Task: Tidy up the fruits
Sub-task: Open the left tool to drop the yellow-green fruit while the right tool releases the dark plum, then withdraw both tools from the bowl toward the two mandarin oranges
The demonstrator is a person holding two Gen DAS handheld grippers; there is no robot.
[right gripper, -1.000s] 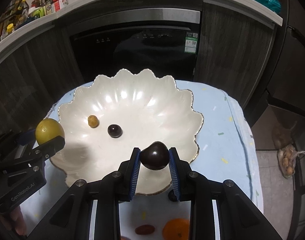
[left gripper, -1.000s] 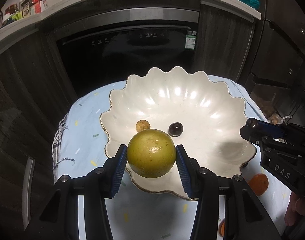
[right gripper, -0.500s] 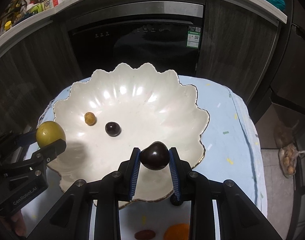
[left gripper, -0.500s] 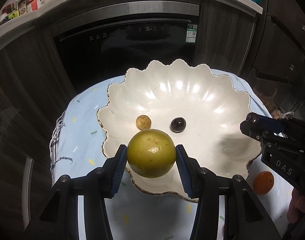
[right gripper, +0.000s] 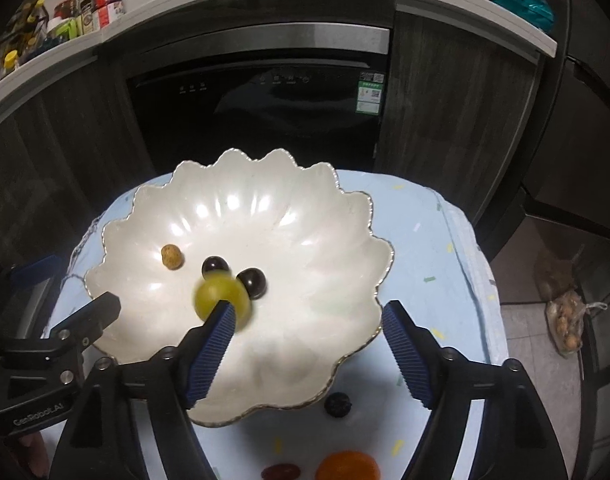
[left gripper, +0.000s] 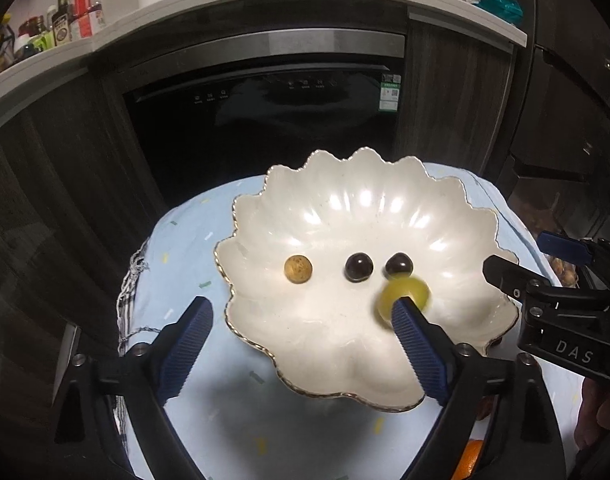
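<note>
Releasing two fruits into the white bowl (left gripper: 445,216), with several still waiting on the tabletop (right gripper: 425,248).

We are opening both jaws: the left hand-held gripper (left gripper: 301,344) and right hand-held gripper (right gripper: 309,344) are standing wide and empty, where a second ago they were clamping the green fruit (left gripper: 405,290) and a dark plum (right gripper: 252,280). Both are now lying in the bowl beside two small fruits; an orange (right gripper: 347,466) and two dark fruits are remaining outside.

A home kitchen is showing here: a black built-in glass-fronted dishwasher (left gripper: 265,120) sitting under a pale curved countertop (left gripper: 305,4) edge carrying sauce bottles (left gripper: 71,16).
</note>
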